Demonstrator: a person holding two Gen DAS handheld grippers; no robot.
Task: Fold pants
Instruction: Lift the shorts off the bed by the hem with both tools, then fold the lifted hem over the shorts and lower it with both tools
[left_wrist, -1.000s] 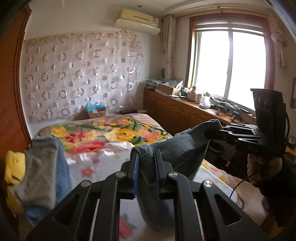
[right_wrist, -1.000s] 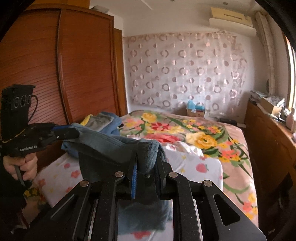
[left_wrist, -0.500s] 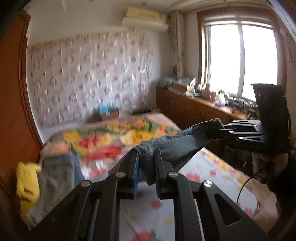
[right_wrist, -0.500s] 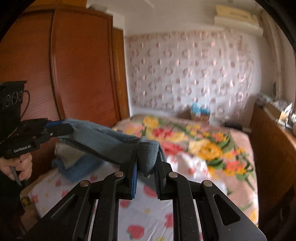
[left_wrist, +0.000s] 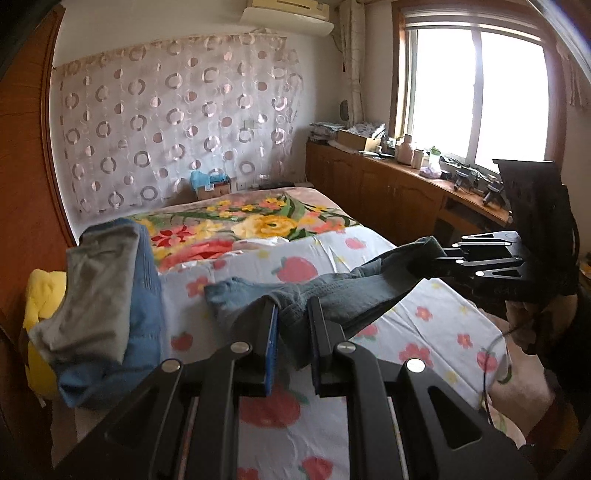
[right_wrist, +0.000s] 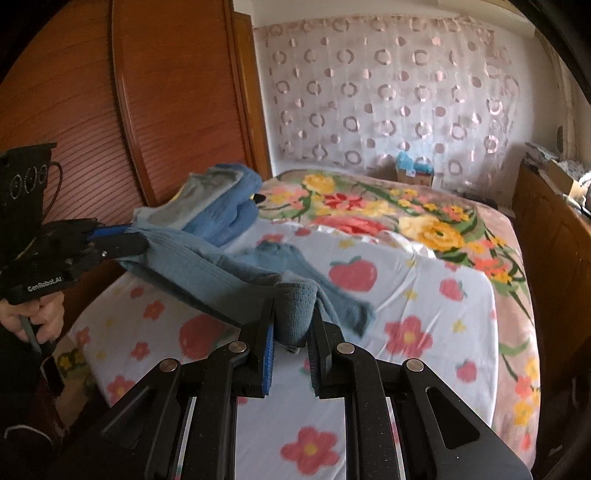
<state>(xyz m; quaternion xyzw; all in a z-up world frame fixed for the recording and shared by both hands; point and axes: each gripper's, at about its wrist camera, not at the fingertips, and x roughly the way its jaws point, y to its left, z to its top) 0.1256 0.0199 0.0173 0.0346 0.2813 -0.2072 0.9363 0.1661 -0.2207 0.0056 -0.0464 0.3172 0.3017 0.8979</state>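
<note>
Over the bed: grey-blue knit pants (left_wrist: 354, 291) stretched between two claws above the white flower-and-strawberry printed sheet (left_wrist: 406, 295); far end of the garment trails onto the sheet
Left claw (left_wrist: 291, 325): narrow; clamped on one bunched edge of the pants
Right claw (right_wrist: 293, 325): narrow; clamped on a rolled cuff-like edge of the pants
Bed, left side: pile of folded clothes (left_wrist: 110, 302), grey on blue on yellow
Beyond sheet: floral blanket (right_wrist: 406, 218); wooden cabinet surface (left_wrist: 424, 177) under window

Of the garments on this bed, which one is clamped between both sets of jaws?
The grey-blue pants, stretched between left gripper and right gripper. The grey top, blue and yellow pieces sit untouched in the pile.
</note>
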